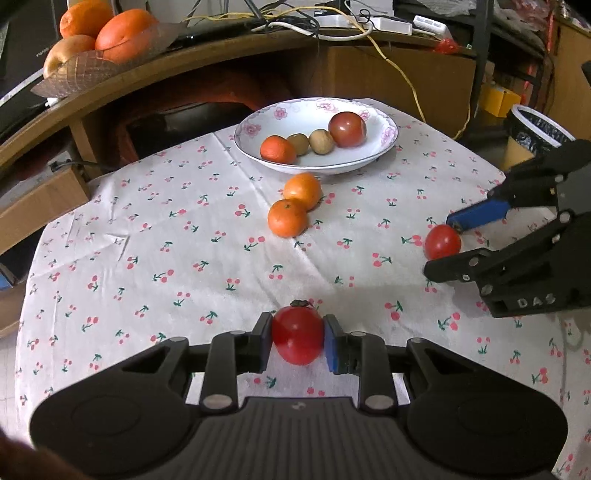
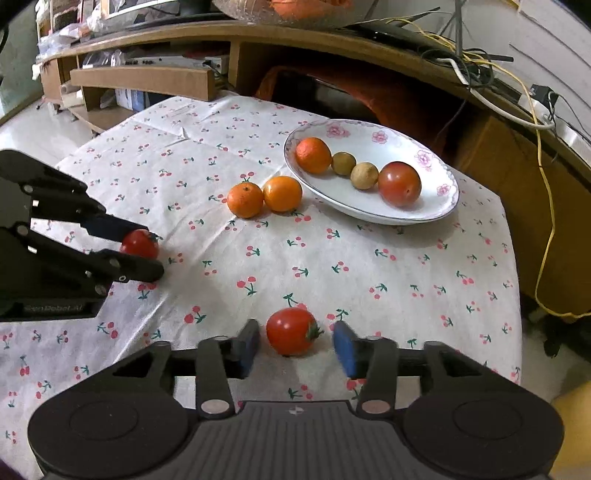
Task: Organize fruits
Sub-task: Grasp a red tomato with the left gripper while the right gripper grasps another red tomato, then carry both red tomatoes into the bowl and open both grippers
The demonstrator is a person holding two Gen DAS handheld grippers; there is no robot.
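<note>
My left gripper (image 1: 297,341) is shut on a red tomato (image 1: 297,339) low over the cherry-print tablecloth; it also shows in the right wrist view (image 2: 142,251), with its tomato (image 2: 139,243). My right gripper (image 2: 295,345) is open around a second red tomato (image 2: 290,331) that rests on the cloth, with gaps on both sides; this gripper (image 1: 445,245) and tomato (image 1: 442,242) also show in the left wrist view. Two oranges (image 1: 295,206) lie in front of a white flowered plate (image 1: 384,146) that holds an orange, two small brown fruits and a dark tomato.
A curved wooden shelf (image 1: 221,48) runs behind the table with a basket of oranges (image 1: 99,33) and tangled cables (image 2: 480,62). A lined bin (image 1: 535,133) stands right of the table. The table edge drops off at the right (image 2: 513,258).
</note>
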